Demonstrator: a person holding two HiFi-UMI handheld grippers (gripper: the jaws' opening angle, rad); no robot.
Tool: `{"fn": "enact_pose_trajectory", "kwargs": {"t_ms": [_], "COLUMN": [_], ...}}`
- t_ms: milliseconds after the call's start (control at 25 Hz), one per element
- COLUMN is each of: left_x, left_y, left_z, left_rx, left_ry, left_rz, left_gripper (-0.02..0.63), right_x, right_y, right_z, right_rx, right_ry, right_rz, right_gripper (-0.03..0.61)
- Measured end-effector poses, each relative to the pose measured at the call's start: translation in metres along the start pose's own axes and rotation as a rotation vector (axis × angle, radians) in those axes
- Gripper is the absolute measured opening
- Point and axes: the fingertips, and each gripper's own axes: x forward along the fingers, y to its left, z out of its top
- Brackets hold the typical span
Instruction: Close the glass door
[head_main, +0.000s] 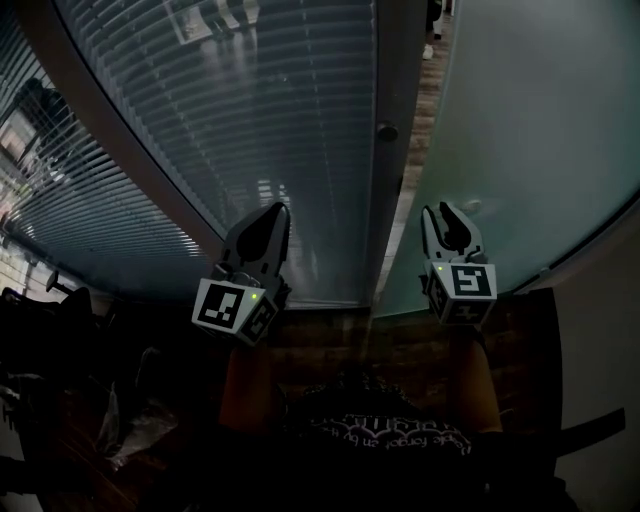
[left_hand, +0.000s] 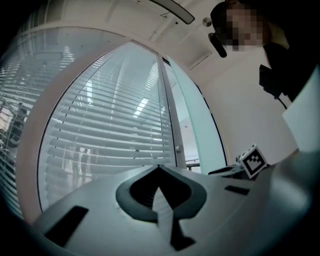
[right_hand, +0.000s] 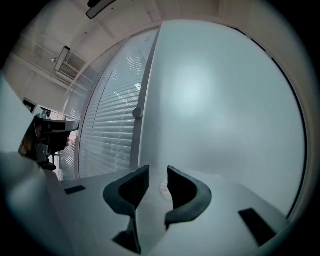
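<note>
The glass door (head_main: 260, 130) with slatted blinds has a dark edge frame carrying a round knob (head_main: 387, 131). A narrow gap (head_main: 425, 90) separates that frame from a frosted glass panel (head_main: 540, 130) on its right. My left gripper (head_main: 275, 212) is shut and empty, pointing at the blinds glass low down, left of the frame. My right gripper (head_main: 443, 208) points at the frosted panel, jaws slightly apart with nothing between them. In the left gripper view the left gripper (left_hand: 159, 167) faces the blinds, with the knob (left_hand: 177, 148) just right. In the right gripper view the right gripper (right_hand: 158, 171) faces the frosted panel (right_hand: 220, 100).
Wooden floor (head_main: 330, 345) lies under me, and my dark clothing (head_main: 390, 430) fills the bottom. Dark clutter (head_main: 60, 340) sits at the lower left. A white wall (head_main: 600, 330) stands at the right. More windows with blinds (head_main: 60, 200) curve away on the left.
</note>
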Motion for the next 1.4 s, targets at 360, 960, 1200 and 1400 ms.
{"fn": "enact_pose_trajectory", "kwargs": {"t_ms": [360,960,1200,1400], "left_x": [0.004,0.027,0.026,0.035], "left_y": [0.025,0.019,0.024,0.023], "left_z": [0.0,-0.008,-0.022,-0.021], "left_rx": [0.017,-0.017,-0.036,-0.034], "left_ry": [0.001,0.022,0.031,0.032], "left_rz": [0.038,0.001,0.007,-0.013], "left_gripper": [0.002,0.002,0.002,0.002], "right_x": [0.036,0.077,0.086,0.089], "right_y": [-0.012,-0.022,-0.025,-0.025], "right_z": [-0.002,0.004,0.0,0.002], "right_rx": [0.004,0.007,0.023,0.039], "right_ry": [-0.001,0.041,0.045,0.05], "right_rz": [-0.021,-0.053,-0.084,-0.104], "right_gripper": [0.101,0.101,0.101,0.101]}}
